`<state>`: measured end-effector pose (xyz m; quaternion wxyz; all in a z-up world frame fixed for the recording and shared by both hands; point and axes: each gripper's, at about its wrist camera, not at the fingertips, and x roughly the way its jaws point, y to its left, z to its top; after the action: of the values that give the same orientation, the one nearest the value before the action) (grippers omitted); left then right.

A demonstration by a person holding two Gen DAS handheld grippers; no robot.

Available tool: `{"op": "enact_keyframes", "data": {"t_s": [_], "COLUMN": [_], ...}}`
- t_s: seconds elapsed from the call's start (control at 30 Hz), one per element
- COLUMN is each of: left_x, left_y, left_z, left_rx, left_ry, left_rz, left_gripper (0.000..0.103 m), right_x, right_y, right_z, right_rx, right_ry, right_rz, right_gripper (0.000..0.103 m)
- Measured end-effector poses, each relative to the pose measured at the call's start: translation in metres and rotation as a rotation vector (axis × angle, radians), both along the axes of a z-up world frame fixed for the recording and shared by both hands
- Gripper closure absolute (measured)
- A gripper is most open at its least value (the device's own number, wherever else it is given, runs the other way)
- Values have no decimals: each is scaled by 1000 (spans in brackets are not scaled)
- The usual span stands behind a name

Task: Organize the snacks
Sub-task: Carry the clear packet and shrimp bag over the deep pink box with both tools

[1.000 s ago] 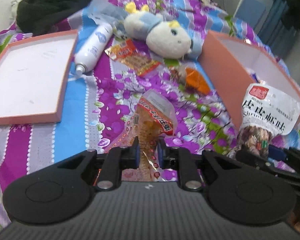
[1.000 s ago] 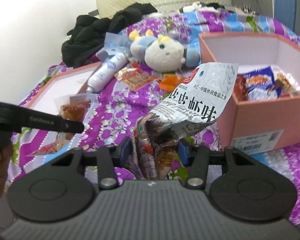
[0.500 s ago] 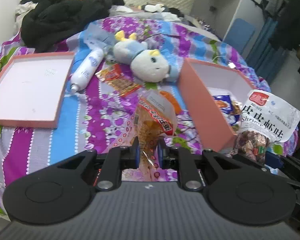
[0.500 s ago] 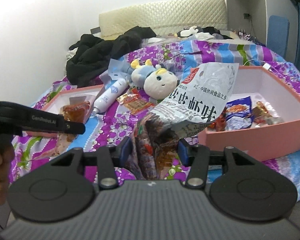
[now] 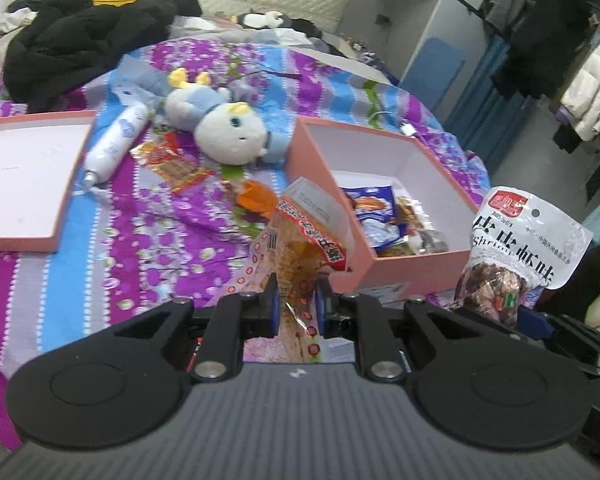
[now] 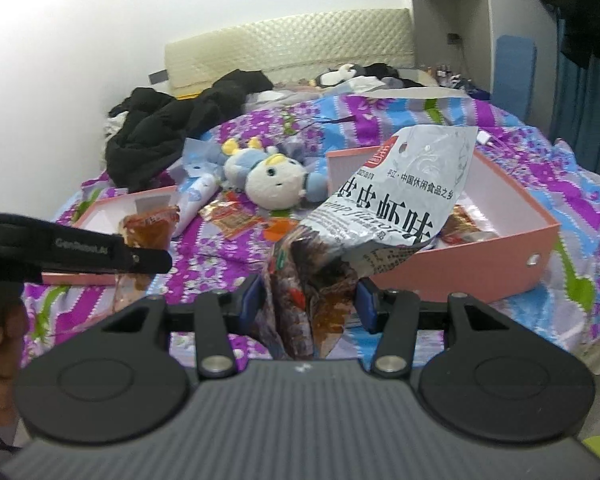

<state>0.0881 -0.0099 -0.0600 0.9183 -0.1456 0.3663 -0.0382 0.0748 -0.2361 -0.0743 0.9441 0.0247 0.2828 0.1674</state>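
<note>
My left gripper [image 5: 296,306] is shut on a clear snack packet with red print [image 5: 306,236], held above the bedspread in front of the pink box [image 5: 412,268]. My right gripper [image 6: 308,300] is shut on a white shrimp-flavour snack bag [image 6: 396,204], which also shows at the right of the left wrist view [image 5: 520,240]. The pink box [image 6: 468,268] holds several snack packets [image 5: 374,216]. The left gripper with its packet [image 6: 148,232] shows at the left of the right wrist view. Loose snack packets [image 5: 172,160] and an orange one [image 5: 256,196] lie on the bed.
A pink box lid [image 5: 28,176] lies open side up at the left. A white spray bottle [image 5: 114,146] and a plush toy [image 5: 228,128] lie mid-bed. Black clothes [image 5: 80,36] are piled at the back. A wardrobe and hanging coats [image 5: 560,52] stand right of the bed.
Both grippers have risen and drawn back with their snack bags, so the inside of the pink box has come into view. Both grips are unchanged.
</note>
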Motion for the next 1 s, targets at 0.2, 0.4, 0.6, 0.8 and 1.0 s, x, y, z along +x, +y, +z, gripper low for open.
{"op": "enact_keyframes", "data": {"t_s": [0.2,0.4,0.6,0.8,1.0], "left_x": [34,90,152,221,288], "left_y": [-23,-54,-80,-109,-128], "left_z": [1,2,2,-6,-36], "left_rx": [-19,-12,-16,-8,-20], "left_ry": [-8,-4,6,17,72], "left_rz": [-64,-128,-167,-220,-238], "left_gripper": [84,84,84,83,83], "right_x": [21,61,109,162,211], "right_y": [-22,-38,-58,-81,-95], "right_z": [-2,-6,-8,-16,-39], "right_rx": [-13,-23,-24,-29,-40], "right_ry": [9,19,19,35,80], "right_rz": [-64,-90,-113,-144,-165], "right_gripper": [51,51,51,51,51]}}
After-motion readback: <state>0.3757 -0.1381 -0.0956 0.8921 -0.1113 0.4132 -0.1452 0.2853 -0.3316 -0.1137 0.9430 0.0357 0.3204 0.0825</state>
